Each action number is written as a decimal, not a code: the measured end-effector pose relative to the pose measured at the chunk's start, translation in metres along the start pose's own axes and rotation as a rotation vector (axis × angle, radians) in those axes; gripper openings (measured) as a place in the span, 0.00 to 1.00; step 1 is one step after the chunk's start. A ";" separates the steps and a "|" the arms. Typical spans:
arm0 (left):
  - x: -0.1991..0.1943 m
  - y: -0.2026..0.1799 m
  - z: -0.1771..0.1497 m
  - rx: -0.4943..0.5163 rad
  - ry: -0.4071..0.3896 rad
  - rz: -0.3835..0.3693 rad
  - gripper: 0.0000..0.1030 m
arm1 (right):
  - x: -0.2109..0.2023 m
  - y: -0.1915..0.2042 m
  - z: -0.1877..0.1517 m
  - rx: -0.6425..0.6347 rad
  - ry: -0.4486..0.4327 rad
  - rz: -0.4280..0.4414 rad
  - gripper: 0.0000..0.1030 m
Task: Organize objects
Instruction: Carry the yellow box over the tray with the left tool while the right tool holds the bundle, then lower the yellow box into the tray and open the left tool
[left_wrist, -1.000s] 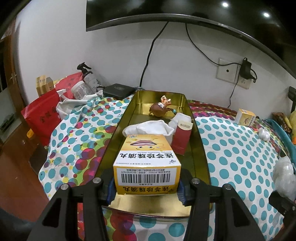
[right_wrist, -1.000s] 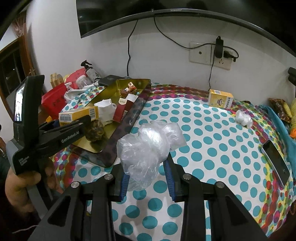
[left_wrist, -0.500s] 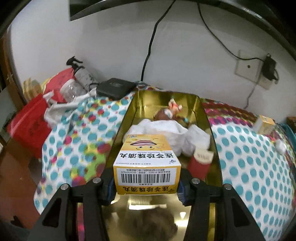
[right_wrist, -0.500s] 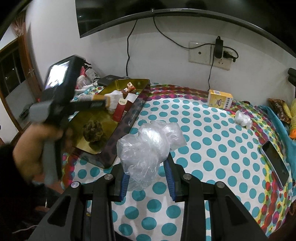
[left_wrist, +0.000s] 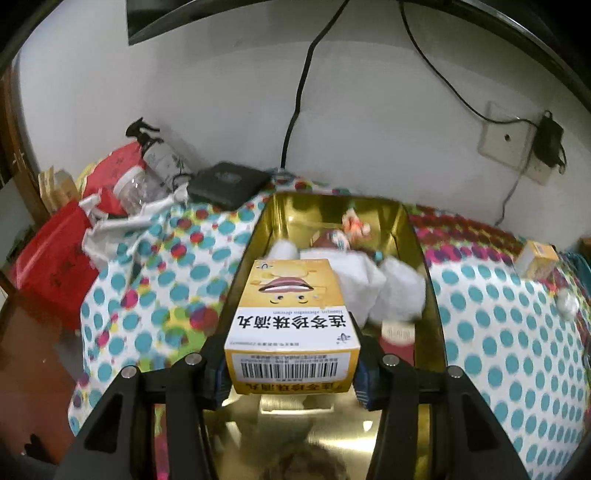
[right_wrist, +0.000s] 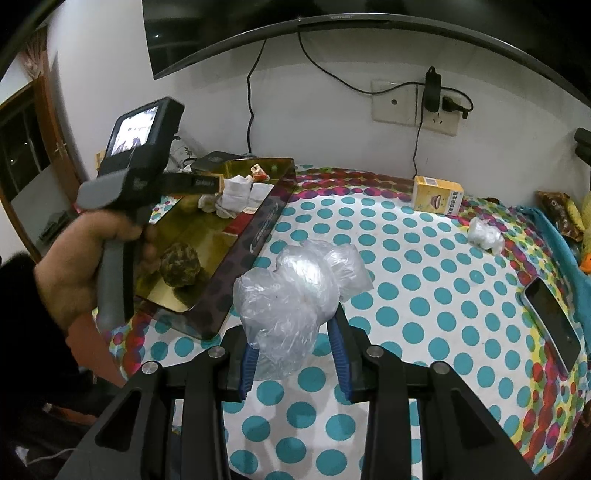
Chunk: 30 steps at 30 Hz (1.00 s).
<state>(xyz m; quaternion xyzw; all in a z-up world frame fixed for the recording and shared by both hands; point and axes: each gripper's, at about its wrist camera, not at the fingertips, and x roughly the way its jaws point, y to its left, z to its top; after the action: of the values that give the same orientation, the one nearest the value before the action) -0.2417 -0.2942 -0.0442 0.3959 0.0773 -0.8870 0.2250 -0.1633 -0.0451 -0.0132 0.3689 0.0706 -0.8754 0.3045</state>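
My left gripper (left_wrist: 291, 380) is shut on a yellow medicine box (left_wrist: 291, 314) with a barcode on its near end. It hangs over the long gold tray (left_wrist: 243, 280), just short of the white cloth (left_wrist: 384, 291) and red packet (left_wrist: 397, 339) lying inside. In the right wrist view a hand holds that left gripper (right_wrist: 207, 182) above the tray (right_wrist: 266, 221), which also contains a dark round lump (right_wrist: 181, 266). My right gripper (right_wrist: 293, 354) is shut on a crumpled clear plastic bag (right_wrist: 291, 291), held above the polka-dot tablecloth.
A second yellow box (right_wrist: 437, 195), a white wad (right_wrist: 485, 234) and a phone (right_wrist: 552, 325) lie on the cloth to the right. A black box (left_wrist: 229, 182), a spray bottle (left_wrist: 159, 158) and a red bag (left_wrist: 55, 258) crowd the far left. Cables hang down the wall behind.
The left gripper has carried the yellow box forward over the tray, closer to the white cloth and far end. The right gripper and its plastic bag have stayed still.
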 end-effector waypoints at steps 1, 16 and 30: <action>-0.003 -0.001 -0.006 0.008 0.000 0.004 0.50 | -0.001 0.001 -0.001 -0.002 -0.002 0.001 0.33; -0.048 -0.010 -0.063 0.057 -0.061 -0.021 0.67 | -0.017 0.014 -0.005 -0.031 -0.020 -0.002 0.34; -0.082 0.019 -0.097 0.002 -0.098 -0.024 0.68 | -0.004 0.025 -0.002 -0.056 -0.007 0.004 0.34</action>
<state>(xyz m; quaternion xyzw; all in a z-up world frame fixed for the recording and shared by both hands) -0.1203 -0.2524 -0.0488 0.3512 0.0702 -0.9080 0.2175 -0.1454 -0.0628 -0.0090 0.3571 0.0933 -0.8738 0.3165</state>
